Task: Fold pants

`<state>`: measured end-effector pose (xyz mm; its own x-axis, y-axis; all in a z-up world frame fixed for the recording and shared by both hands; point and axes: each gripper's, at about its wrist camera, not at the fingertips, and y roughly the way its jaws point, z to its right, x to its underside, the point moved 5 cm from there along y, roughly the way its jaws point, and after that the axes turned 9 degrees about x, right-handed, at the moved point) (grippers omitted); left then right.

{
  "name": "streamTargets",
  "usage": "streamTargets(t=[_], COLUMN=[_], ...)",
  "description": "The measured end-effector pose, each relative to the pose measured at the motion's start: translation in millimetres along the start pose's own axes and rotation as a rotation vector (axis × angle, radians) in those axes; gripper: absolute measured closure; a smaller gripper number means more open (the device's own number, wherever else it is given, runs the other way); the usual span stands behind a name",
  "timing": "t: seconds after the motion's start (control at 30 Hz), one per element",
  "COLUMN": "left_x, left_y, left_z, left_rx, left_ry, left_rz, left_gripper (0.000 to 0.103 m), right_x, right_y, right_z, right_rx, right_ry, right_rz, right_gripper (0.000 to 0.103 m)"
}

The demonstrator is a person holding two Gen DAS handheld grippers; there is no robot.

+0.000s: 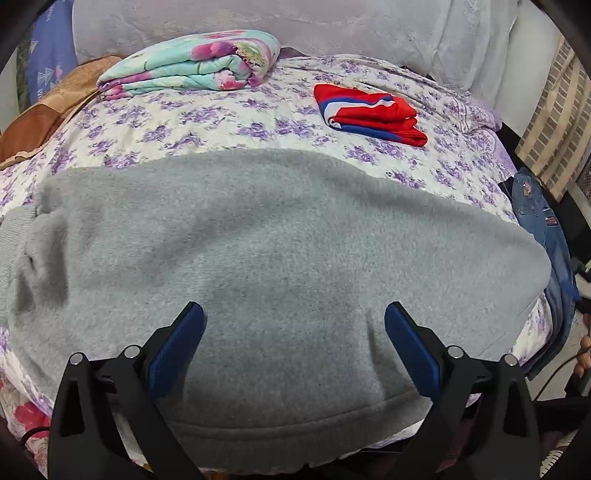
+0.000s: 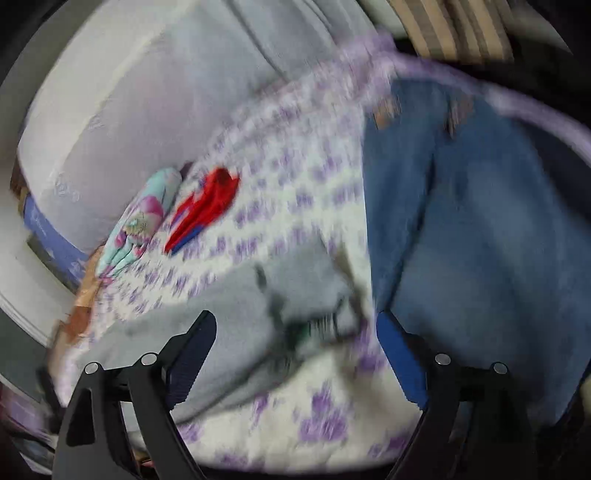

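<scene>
Grey fleece pants (image 1: 266, 251) lie spread flat on the floral bed sheet (image 1: 207, 122), filling the middle of the left wrist view, with a hem band near the front edge. My left gripper (image 1: 294, 314) is open just above the pants, holding nothing. In the blurred right wrist view, an end of the grey pants (image 2: 236, 317) lies at lower centre. My right gripper (image 2: 295, 321) is open and empty above it, next to blue jeans (image 2: 480, 221).
A folded red, white and blue garment (image 1: 369, 110) lies at the back right of the bed. A folded floral blanket (image 1: 192, 66) lies at the back left. Blue jeans (image 1: 539, 218) hang at the bed's right edge. A grey headboard cushion (image 1: 295, 26) stands behind.
</scene>
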<state>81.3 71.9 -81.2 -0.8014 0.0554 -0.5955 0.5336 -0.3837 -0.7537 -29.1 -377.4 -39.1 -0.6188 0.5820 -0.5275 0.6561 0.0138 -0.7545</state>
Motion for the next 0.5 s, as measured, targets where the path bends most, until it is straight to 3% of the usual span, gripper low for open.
streamTargets(t=[0.03,0.1,0.17,0.23,0.27,0.37,0.43,0.5], left_x=[0,2,3,5,6,9,11,13], left_y=[0,-3,-8,-13,-18,-33,-45,-63], left_z=[0,-1,-3,-6,-9,-23,-33,-46], left_rx=[0.003,0.009,0.010,0.007,0.007,0.008,0.010,0.021], left_ry=[-0.005,-0.012,-0.013,-0.014,-0.021,-0.045,-0.073,-0.115], left_rz=[0.002,0.005,0.009,0.015,0.024,0.050,0.072,0.110], left_gripper=[0.007,0.007,0.007,0.007,0.007,0.007,0.007,0.007], right_x=[9,14,12,4,2,-3,-11,-10], right_y=[21,43,52,54,60,70,50,14], right_z=[6,7,10,-1,-5,-18,-53,-130], right_rx=[-0.022,-0.061,-0.105,-0.211,-0.247,-0.307,-0.286,-0.335], right_ry=[0.057,0.116,0.176,0.161,0.139,0.142,0.015,-0.219], right_rz=[-0.078,-0.136,-0.069,0.013,0.015,0.003,0.075,0.159], right_gripper=[0.014,0.012,0.012,0.040,0.077,0.082,0.082,0.082])
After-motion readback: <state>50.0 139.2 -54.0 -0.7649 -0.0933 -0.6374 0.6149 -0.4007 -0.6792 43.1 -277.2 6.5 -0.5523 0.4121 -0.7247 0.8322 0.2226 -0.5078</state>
